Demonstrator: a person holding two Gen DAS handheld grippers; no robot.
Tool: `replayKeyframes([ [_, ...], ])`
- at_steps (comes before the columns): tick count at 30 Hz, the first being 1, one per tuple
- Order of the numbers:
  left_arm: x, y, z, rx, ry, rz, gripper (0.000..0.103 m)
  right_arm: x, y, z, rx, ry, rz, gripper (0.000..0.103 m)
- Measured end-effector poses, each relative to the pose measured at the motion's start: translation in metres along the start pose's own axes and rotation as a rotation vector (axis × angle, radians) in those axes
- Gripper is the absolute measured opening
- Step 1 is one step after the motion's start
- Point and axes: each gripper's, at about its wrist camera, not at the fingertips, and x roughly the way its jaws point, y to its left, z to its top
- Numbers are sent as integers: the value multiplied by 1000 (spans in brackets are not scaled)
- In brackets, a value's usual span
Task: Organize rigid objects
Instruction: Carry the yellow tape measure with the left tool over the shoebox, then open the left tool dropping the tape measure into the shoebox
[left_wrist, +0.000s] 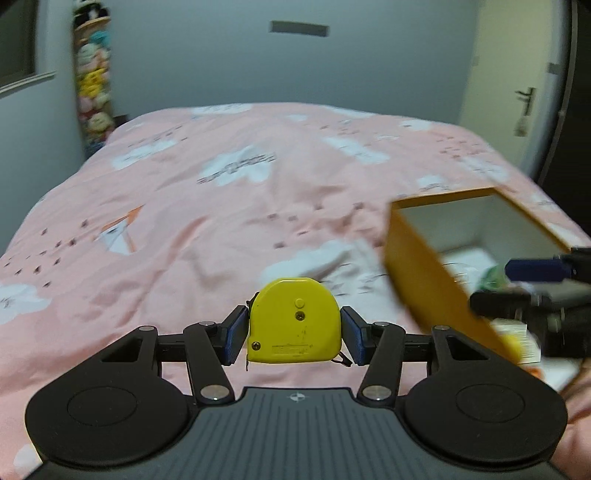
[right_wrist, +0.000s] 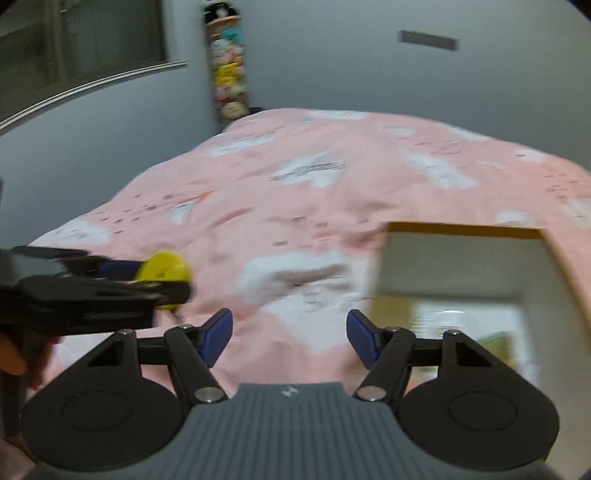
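A yellow tape measure (left_wrist: 293, 321) sits flat side up between the blue pads of my left gripper (left_wrist: 293, 334), which is shut on it above the pink bed cover. In the right wrist view the same tape measure (right_wrist: 164, 271) shows at the left in the left gripper (right_wrist: 166, 278). An open orange box (left_wrist: 424, 266) with white inner walls lies to the right, with blurred items inside. My right gripper (right_wrist: 290, 338) stands open with nothing between its pads, just left of the box (right_wrist: 461, 229). From the left wrist, the right gripper (left_wrist: 491, 286) reaches in over the box.
A pink bed cover (left_wrist: 221, 206) with white clouds spreads ahead. A tall column of soft toys (left_wrist: 92, 92) stands at the far left corner by the grey wall. A door with a handle (left_wrist: 526, 99) is at the right. A person's hand (right_wrist: 14, 354) holds the left gripper.
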Motion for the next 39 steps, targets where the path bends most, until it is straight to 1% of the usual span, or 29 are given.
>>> replayKeyframes([
  [3,-4,-19,3,24,-13,-53,62,-23,-37,0,0,15,-122,61],
  [5,-5,-32,4,41,-16,-77,62,-34,-60,-3,-8,34,-211,56],
  [8,-5,-49,8,57,-18,-125,62,-49,-97,-11,6,80,-337,56],
  [10,-7,-63,11,78,-22,-162,62,-57,-118,-18,24,109,-394,56],
  [12,-7,-80,14,110,-24,-200,62,-62,-138,-26,59,140,-416,52],
  [14,-5,-98,17,141,-21,-245,62,-63,-155,-33,107,169,-405,40],
  [15,-4,-106,18,154,-17,-262,62,-63,-163,-36,137,184,-385,37],
  [16,-1,-115,18,167,-11,-278,62,-62,-167,-38,158,191,-364,28],
  [17,1,-124,19,177,-1,-294,62,-61,-172,-41,178,199,-343,14],
  [18,5,-132,18,182,13,-312,62,-62,-173,-44,181,206,-336,8],
  [23,29,-171,16,174,106,-383,62,-59,-173,-51,161,197,-318,5],
  [28,58,-203,13,107,225,-461,61,-60,-176,-51,163,191,-296,5],
  [30,67,-212,11,94,258,-467,61,-62,-178,-50,173,193,-285,5],
  [33,74,-217,7,82,282,-459,61,-64,-180,-50,179,197,-277,5],
  [37,79,-219,1,69,300,-447,62,-62,-177,-51,175,206,-285,5],
  [39,83,-220,-3,54,323,-440,62,-59,-176,-52,177,221,-290,6],
])
